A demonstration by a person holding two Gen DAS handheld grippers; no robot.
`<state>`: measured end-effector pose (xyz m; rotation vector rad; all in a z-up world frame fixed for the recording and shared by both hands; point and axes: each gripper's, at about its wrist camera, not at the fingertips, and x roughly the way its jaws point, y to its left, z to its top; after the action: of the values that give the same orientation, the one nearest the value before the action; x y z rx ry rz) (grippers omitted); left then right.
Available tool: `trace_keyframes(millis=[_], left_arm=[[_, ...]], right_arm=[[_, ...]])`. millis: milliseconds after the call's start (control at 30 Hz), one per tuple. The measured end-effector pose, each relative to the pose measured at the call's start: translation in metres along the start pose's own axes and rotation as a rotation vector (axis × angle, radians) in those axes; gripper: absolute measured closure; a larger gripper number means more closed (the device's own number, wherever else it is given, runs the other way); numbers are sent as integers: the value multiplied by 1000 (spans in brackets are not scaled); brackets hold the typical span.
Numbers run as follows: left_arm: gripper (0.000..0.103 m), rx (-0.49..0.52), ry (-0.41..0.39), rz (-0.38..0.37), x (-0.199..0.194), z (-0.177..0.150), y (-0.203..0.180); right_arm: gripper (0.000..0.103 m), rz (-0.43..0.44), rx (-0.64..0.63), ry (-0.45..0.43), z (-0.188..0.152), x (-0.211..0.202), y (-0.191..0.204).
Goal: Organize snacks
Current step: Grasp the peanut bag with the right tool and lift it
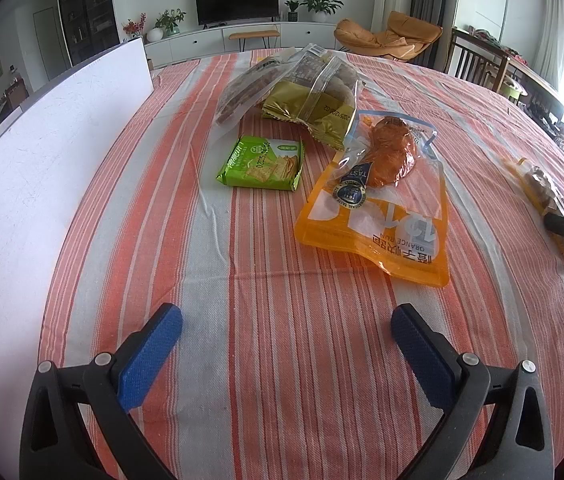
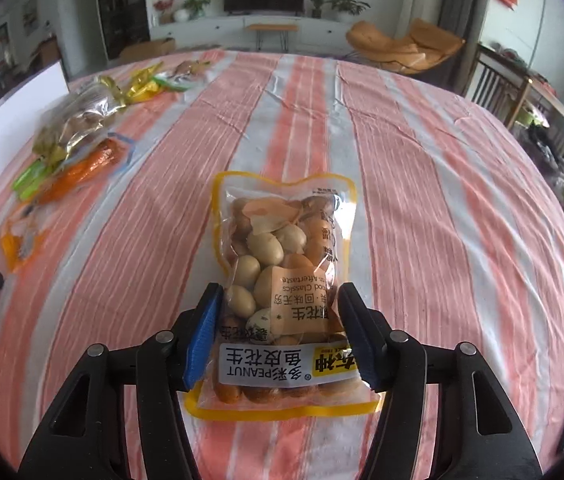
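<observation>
Yellow-edged clear peanut bag lies flat on our orange-striped bench cloth, its near end between our right gripper fingers, which pinch its sides. Our left gripper fingers stand spread over bare cloth, snacks beyond.

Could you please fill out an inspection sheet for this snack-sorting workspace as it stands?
Surface: striped tablecloth, orange and white, slightly wrinkled.
Job's things: peanut bag lying apart from the rest; orange bun bag beside green cracker pack; clear bags piled over a gold packet behind them.
Clutter: white board along the table's edge.
Grippers: left hand-held gripper open over bare cloth; right hand-held gripper with its pads at both sides of the peanut bag.
Cables: nothing seen.
Surroundings: television, potted plants, orange lounge chair.
</observation>
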<state>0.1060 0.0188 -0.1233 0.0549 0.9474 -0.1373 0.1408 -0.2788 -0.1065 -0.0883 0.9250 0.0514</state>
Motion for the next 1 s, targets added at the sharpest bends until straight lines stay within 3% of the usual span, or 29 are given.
trace_keyframes(millis=[167,300,1000], left_arm=[[0,0,0,0,0,0,0],[0,0,0,0,0,0,1],[0,0,0,0,0,0,0]], right_arm=[[14,9,23,-14,-3,10,8],[10,21,40,-7,-3,12,4],[5,23,43,0,-10,7,-5]])
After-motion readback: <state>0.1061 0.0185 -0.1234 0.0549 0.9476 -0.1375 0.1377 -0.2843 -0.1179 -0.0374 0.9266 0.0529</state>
